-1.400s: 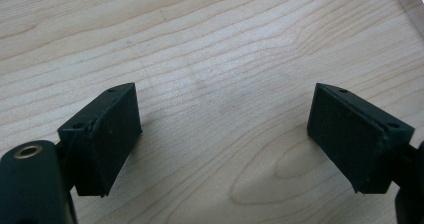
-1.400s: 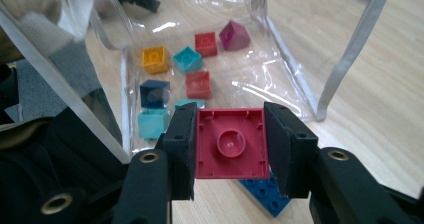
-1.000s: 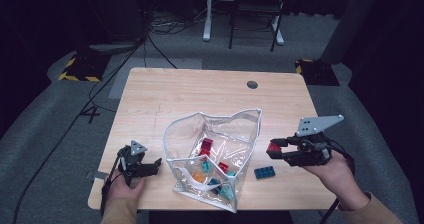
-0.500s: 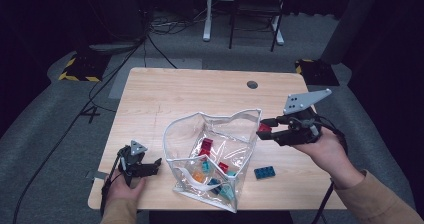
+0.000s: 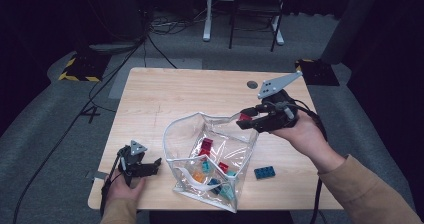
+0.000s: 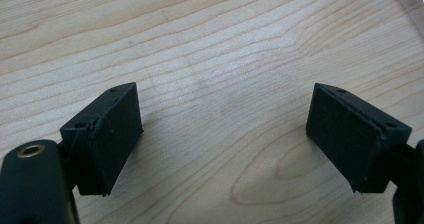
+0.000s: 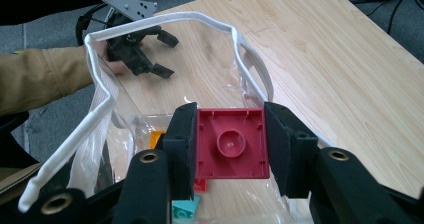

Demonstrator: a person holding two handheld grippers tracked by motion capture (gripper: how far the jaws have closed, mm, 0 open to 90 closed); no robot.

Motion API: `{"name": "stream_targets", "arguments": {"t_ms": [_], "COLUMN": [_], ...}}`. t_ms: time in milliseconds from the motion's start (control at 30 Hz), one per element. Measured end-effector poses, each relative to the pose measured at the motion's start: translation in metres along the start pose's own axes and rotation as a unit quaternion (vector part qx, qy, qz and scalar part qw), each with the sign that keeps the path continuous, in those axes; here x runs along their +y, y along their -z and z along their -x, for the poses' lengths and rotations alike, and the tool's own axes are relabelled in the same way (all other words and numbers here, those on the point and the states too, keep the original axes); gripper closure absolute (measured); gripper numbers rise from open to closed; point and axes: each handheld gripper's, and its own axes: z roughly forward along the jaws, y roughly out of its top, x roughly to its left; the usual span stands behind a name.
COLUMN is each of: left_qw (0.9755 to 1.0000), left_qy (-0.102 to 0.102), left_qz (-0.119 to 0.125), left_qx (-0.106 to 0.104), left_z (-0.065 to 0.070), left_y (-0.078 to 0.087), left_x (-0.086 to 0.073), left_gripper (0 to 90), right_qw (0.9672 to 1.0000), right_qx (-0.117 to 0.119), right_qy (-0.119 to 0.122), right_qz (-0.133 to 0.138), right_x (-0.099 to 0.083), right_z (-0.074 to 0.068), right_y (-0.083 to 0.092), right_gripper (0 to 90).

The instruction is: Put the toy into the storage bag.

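Right gripper carried red brick over bag.

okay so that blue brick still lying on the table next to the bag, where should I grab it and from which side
Take the blue brick across its two long sides, coming straight down from above. It lies flat on the table, studs up, with bare wood around it, so the jaws can drop either side. Approach from its far side from the clear bag, so the soft wall is not caught.

Dim lab, wooden table, floor cables, hazard-taped bases
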Motion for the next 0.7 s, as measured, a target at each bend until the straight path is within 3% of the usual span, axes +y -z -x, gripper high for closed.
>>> {"name": "stream_targets", "arguments": {"t_ms": [333,700], "left_qw": [1.0000,1.0000], "left_qy": [0.003,0.004], "left_qz": [0.000,0.000], "left_qx": [0.001,0.003], "left_z": [-0.001,-0.001], "left_y": [0.000,0.000], "left_x": [0.000,0.000], "left_gripper": [15.3,15.3], "right_qw": [0.9998,0.9986], "right_qx": [0.007,0.014], "right_qy": [0.007,0.014], "right_qz": [-0.016,-0.048], "right_x": [0.018,0.024], "right_z": [-0.002,-0.006], "right_y": [-0.027,-0.056], "right_gripper": [58.7,58.7]}}
